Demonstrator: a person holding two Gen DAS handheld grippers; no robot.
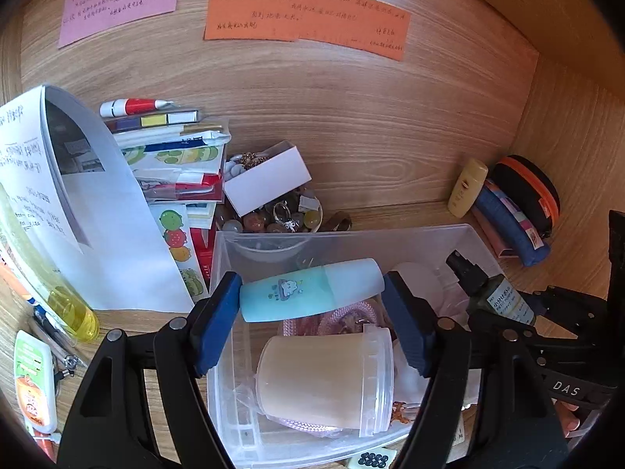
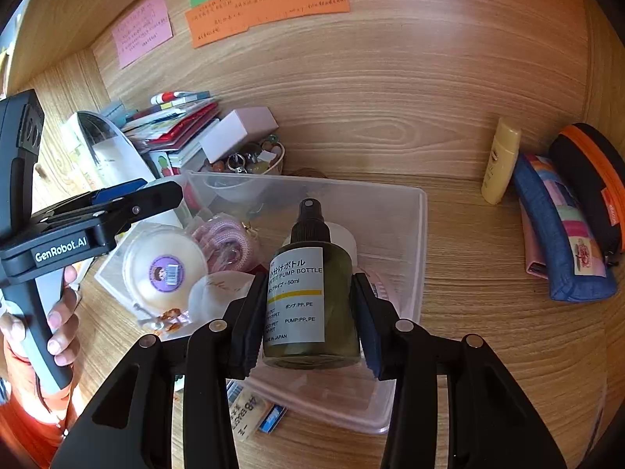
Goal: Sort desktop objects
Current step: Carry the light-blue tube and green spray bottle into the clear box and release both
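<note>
The left tool [image 1: 312, 312] holds a pale blue tube [image 1: 312, 289] lengthwise, 1 pad on each end, above the clear plastic bin [image 1: 429, 234]. The right tool [image 2: 308, 328] is clamped on a dark green pump bottle [image 2: 308, 305], upright, its pads on the 2 sides of the body, also above the bin [image 2: 410, 234].

An end-to-end grip on the tube looks the weaker hold: the ends are narrow and smooth, so a small tilt could let it pivot or shoot out, probably onto the cream tub [image 1: 324, 379] lying on its side below. The 2 tools work close together over 1 container, so they could knock each other if both lower at once. The bin is already crowded with the tub [image 2: 166, 269], a pink cord [image 2: 226, 238] and white pads, so a bottle set down upright could topple; the pump head might also be pressed by neighbours.

The tube is matte blue with a small cloud drawing and a paler cap end. The bottle has a black spray head and a white label reading "PETIT PUMP BOTTLE". Around the bin, the wooden surface [image 2: 488, 312] carries a paper stack [image 1: 117, 195], a bowl of trinkets [image 1: 281, 215], a yellow bottle [image 2: 500, 160] and pouches [image 2: 562, 226].
</note>
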